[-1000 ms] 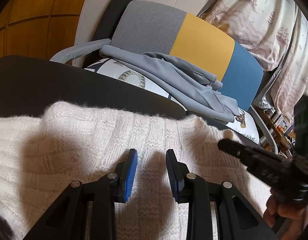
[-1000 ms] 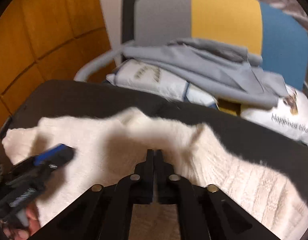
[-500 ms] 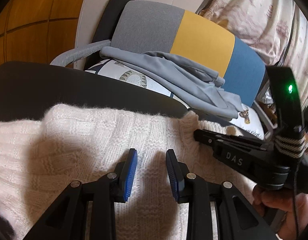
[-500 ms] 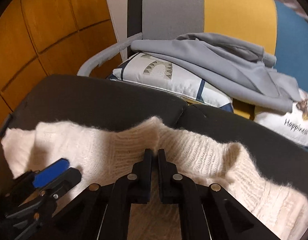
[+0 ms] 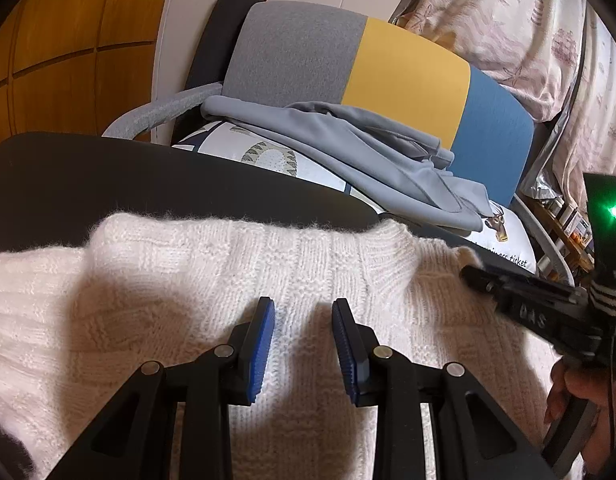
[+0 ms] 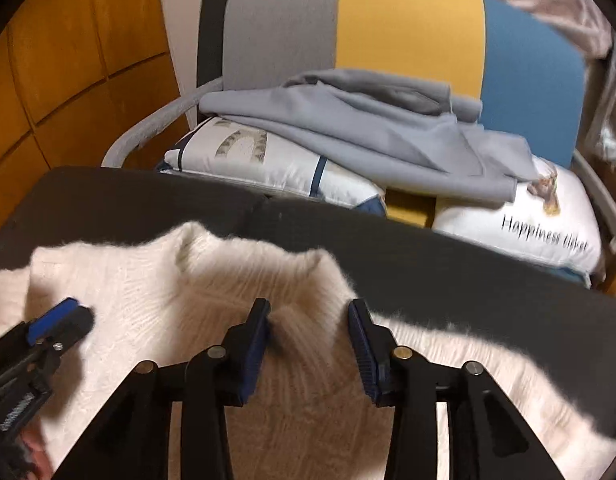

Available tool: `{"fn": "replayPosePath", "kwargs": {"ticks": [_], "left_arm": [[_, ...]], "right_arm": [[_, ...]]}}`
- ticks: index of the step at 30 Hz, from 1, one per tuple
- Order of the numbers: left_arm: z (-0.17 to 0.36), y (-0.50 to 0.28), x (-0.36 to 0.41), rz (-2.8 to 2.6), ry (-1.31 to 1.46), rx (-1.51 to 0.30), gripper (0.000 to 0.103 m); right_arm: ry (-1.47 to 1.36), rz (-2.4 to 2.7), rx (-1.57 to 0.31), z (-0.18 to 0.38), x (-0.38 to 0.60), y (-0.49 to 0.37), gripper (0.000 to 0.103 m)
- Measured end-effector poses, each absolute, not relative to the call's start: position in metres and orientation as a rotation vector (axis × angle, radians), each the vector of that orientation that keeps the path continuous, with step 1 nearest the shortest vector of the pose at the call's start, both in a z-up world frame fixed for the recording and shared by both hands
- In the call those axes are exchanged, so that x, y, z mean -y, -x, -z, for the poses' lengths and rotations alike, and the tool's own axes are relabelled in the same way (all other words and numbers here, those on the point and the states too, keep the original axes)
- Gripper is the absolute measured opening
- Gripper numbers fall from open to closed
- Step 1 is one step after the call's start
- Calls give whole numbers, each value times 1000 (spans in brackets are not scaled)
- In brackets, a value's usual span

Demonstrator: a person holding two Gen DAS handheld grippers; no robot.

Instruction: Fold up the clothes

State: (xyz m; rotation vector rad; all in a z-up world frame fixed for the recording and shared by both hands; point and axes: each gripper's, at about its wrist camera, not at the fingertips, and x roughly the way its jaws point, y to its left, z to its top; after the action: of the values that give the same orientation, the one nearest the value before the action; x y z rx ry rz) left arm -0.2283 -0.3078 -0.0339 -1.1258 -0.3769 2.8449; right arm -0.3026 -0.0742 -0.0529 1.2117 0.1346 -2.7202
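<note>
Right wrist view: cream knit sweater [image 6: 155, 296] on dark table [image 6: 448, 264].

Right gripper [image 6: 310, 312] over sweater's collar edge, jaws opening, blue pads apart, knit between them but not pinched. Left gripper [image 6: 55, 320] low at left, over the sweater. Behind the table: grey-yellow-blue chair [image 6: 408, 24] with printed cushions [image 6: 528, 220], grey garment [image 6: 368, 136] draped on top.

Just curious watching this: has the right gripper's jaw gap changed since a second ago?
Yes. The right gripper was shut; now its jaws are opening over the white sweater's collar.
</note>
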Motion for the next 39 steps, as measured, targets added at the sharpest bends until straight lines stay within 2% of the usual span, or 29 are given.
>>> {"fn": "replayPosePath", "kwargs": {"ticks": [1, 6, 10, 12, 17, 19, 21, 25, 29, 36, 39], "left_arm": [[34, 228, 307, -2846, 1126, 376, 30], [34, 228, 308, -2846, 1124, 373, 30], [34, 228, 308, -2845, 1125, 375, 30], [34, 228, 307, -2848, 1127, 371, 30], [33, 227, 305, -2854, 1133, 356, 30], [33, 227, 306, -2851, 1132, 362, 30], [33, 227, 306, -2850, 1132, 363, 30], [33, 227, 307, -2850, 1131, 364, 30], [33, 228, 307, -2850, 1131, 366, 30], [34, 228, 307, -2848, 1129, 373, 30], [33, 228, 307, -2848, 1130, 369, 30]], "right_arm": [[-1202, 2741, -148, 50, 74, 303, 8], [-1238, 2757, -78, 56, 72, 313, 8], [-1189, 2737, -20, 44, 66, 297, 35], [-1164, 2748, -16, 36, 63, 279, 37], [-1210, 2740, -14, 44, 54, 260, 35], [-1262, 2713, 3, 55, 51, 270, 19], [-1277, 2753, -13, 57, 45, 277, 14], [-1272, 2781, 99, 58, 27, 282, 14], [-1172, 2781, 117, 45, 27, 272, 16], [-1265, 2730, -11, 55, 44, 299, 14], [-1245, 2770, 152, 46, 31, 277, 19]]}}
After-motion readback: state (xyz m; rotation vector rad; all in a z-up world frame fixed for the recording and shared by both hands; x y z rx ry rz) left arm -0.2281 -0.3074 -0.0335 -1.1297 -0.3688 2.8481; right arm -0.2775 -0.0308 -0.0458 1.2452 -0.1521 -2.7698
